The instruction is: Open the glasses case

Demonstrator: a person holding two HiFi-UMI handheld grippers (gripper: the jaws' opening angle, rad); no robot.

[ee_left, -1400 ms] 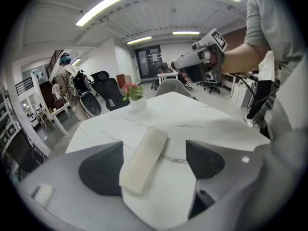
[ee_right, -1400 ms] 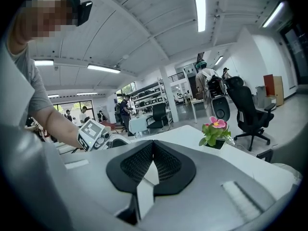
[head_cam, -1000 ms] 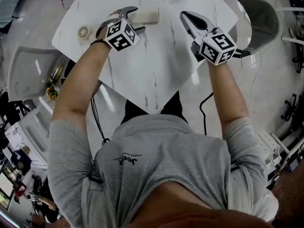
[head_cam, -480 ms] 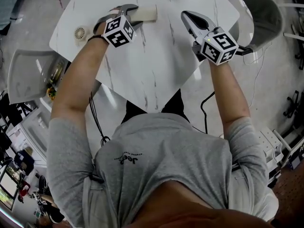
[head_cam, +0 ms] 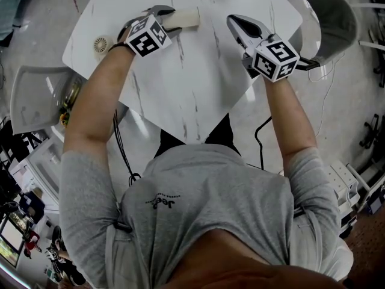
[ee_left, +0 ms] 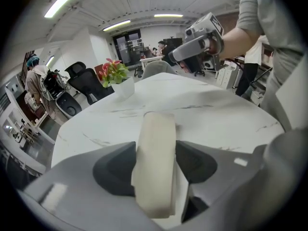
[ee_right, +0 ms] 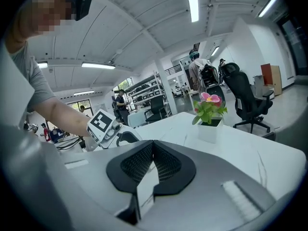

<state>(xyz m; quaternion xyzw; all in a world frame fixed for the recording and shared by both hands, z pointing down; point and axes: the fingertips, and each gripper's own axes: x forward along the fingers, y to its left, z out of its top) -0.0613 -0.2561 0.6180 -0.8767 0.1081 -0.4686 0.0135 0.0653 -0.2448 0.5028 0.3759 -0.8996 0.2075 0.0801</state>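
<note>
A cream, rounded glasses case (head_cam: 187,18) lies closed on the white marble table (head_cam: 198,83), toward its far side. My left gripper (head_cam: 166,18) reaches down onto the case's left end. In the left gripper view the case (ee_left: 156,129) sits between the two dark pads (ee_left: 113,170), which press on both its sides, so the left gripper (ee_left: 154,170) is shut on it. My right gripper (head_cam: 232,20) hovers to the right of the case, apart from it. Its jaws (ee_right: 152,146) meet at the tips with nothing between them.
A white pot with pink flowers (ee_right: 210,112) stands on the table beyond the grippers. A small round white object (head_cam: 102,42) lies near the table's left edge. Grey chairs (head_cam: 36,92) flank the table. Office chairs and people are in the background.
The left gripper's jaws have closed in on the glasses case and the hand has tipped slightly. The right gripper has stayed where it was.
</note>
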